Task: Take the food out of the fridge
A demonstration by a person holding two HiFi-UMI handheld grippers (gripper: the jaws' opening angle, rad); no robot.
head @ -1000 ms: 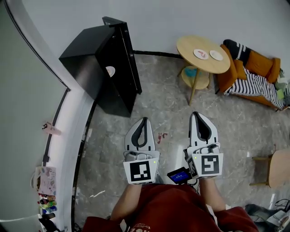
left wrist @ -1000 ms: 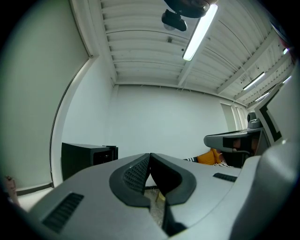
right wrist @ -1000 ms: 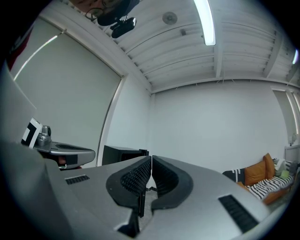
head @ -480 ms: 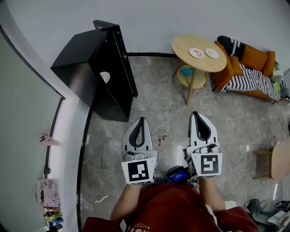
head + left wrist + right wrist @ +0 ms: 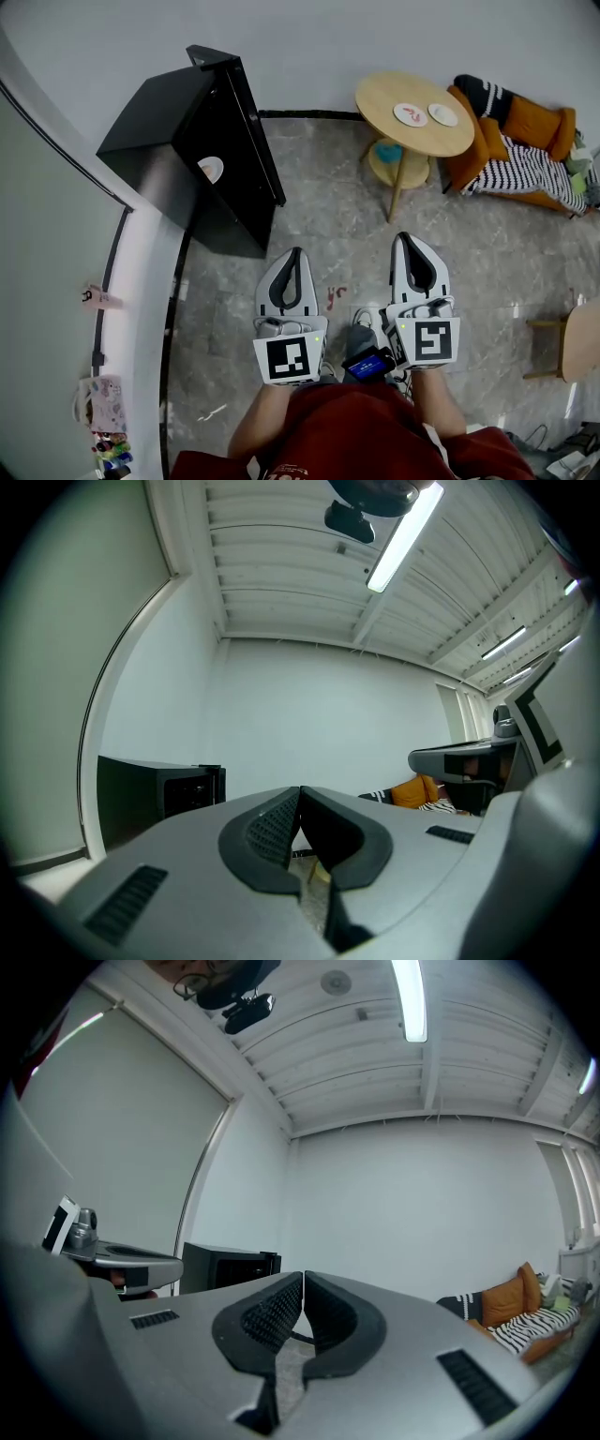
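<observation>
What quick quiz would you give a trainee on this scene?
1. True or false: the left gripper holds food.
2. The table bears: A two plates, B a bottle, C a laptop?
3. In the head view, on which side is the fridge?
Key: 1 false, its jaws are shut on nothing; 2 A; 3 left.

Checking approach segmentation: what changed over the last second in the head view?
The view has slid forward over the floor: the red floor mark sits lower in frame, closer to the grippers, and the black fridge has drifted slightly left. Nothing was gripped or released. The left gripper and right gripper stay shut, empty and side by side, short of the fridge.
</observation>
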